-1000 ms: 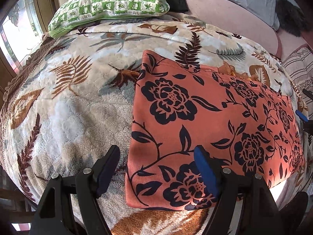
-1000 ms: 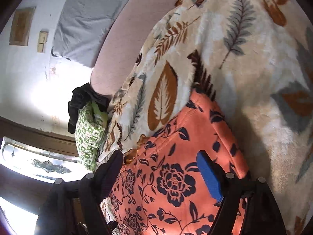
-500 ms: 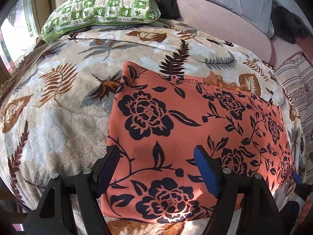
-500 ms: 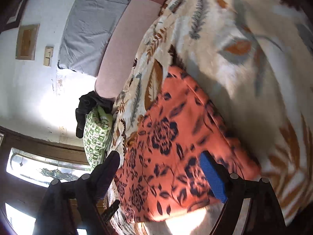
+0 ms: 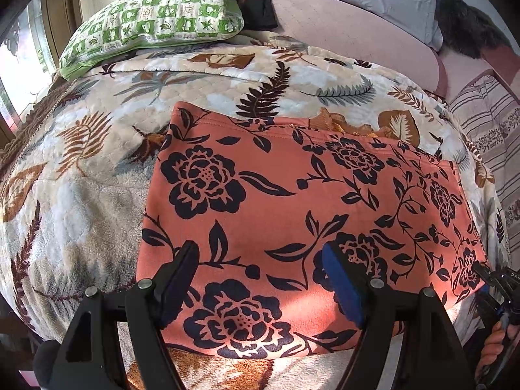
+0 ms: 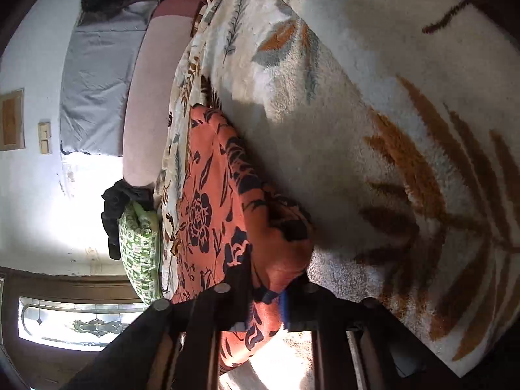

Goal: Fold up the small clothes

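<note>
Now that your right gripper (image 6: 265, 295), apart 1 second ago, is closing on the near corner of the orange floral garment (image 5: 305, 208) lying flat on the blanket (image 5: 81, 195), your left gripper (image 5: 260, 279) hovers apart, so folding can begin.

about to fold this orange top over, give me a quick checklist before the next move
1. Right gripper closing, orange floral garment corner between its pads: ok.
2. Left gripper gripping the near edge: not ok, it is open above the cloth.
3. Garment lying flat on the leaf-print blanket: ok.
4. Far edge free of the green pillow: ok.
5. Layers caught in the right grip: cannot tell.
</note>
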`<state>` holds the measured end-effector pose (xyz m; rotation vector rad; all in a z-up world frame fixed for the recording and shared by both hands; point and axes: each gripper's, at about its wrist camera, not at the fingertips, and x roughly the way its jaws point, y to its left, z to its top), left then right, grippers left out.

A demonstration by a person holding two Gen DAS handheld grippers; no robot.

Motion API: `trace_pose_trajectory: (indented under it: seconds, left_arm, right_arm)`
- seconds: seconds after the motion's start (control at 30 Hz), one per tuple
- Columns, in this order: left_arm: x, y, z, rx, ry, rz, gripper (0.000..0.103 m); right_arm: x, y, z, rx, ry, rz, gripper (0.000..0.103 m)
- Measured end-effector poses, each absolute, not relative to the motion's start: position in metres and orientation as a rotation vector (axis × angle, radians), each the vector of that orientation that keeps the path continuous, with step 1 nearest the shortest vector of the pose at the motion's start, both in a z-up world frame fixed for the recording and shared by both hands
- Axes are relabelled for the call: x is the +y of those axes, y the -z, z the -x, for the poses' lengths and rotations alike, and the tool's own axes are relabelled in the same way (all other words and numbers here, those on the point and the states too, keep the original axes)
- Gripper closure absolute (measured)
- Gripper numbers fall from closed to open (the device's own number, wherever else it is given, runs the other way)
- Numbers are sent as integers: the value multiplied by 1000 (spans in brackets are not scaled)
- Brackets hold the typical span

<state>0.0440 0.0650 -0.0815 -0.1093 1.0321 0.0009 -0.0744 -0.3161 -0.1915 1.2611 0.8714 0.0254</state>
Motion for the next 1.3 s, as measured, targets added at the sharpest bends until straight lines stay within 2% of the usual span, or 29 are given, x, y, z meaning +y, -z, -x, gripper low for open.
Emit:
trace_pose_trajectory:
  seconds: [0.23, 0.33, 0.37, 0.4, 0.43, 0.57, 0.63, 0.67, 0.7, 0.73, 0.77, 0.9, 1.0, 1.03, 1.13, 1.17, 1.2, 1.23, 1.3]
  left_arm:
    - [64, 78, -47, 1016, 3, 108, 25]
    - [63, 78, -48, 1017, 6, 105, 25]
    - [63, 78, -49, 1015, 4, 107, 25]
    - [63, 77, -50, 1010, 5, 108, 25]
    - [62, 77, -51, 1006, 5, 108, 25]
    - [54, 80, -59, 1010, 20, 111, 25]
    - [46, 82, -63, 1012, 32, 92, 25]
    - [42, 83, -65, 1013, 37, 80, 25]
    - [39, 84, -66, 1017, 45, 66, 25]
    - [35, 85, -66, 1020, 50, 50, 25]
    - [33, 85, -67, 1019, 52, 35, 25]
    - [31, 85, -70, 992, 43, 26, 24]
    - [27, 112, -81, 1080, 40, -8, 19]
    - [25, 123, -83, 1110, 37, -47, 19]
    - [20, 128, -79, 1052, 30, -101, 14]
    - [19, 129, -80, 1050, 28, -102, 13]
    - [20, 129, -80, 1045, 31, -100, 13]
    - [20, 130, -80, 1043, 34, -98, 12]
    - [21, 131, -79, 1036, 36, -95, 11]
  right_arm:
    - [-317, 178, 83, 872, 17, -1146, 91]
    - [-320, 179, 88, 868, -4, -1185, 84]
    - [-319, 179, 89, 884, -12, -1195, 62]
    - [-318, 179, 91, 904, -14, -1205, 20]
    - [-317, 176, 95, 878, -28, -1229, 12]
    - [-311, 164, 93, 824, -66, -1219, 12]
    - [-310, 177, 78, 886, -51, -1220, 12]
    - [-311, 187, 72, 896, -59, -1251, 20]
    - [-312, 190, 69, 892, -48, -1265, 60]
    - [-310, 190, 64, 909, -67, -1253, 95]
    - [-306, 182, 62, 913, -70, -1204, 97]
    - [-294, 147, 69, 878, -45, -974, 97]
    - [-304, 189, 69, 998, -10, -1006, 91]
    - [-313, 194, 76, 957, -39, -1095, 90]
    - [-330, 172, 82, 952, -16, -1020, 71]
    - [-337, 161, 83, 922, -5, -995, 58]
    - [-345, 150, 82, 883, 1, -976, 34]
    - [-352, 139, 75, 844, -8, -957, 26]
    - [-357, 124, 43, 822, -119, -918, 24]
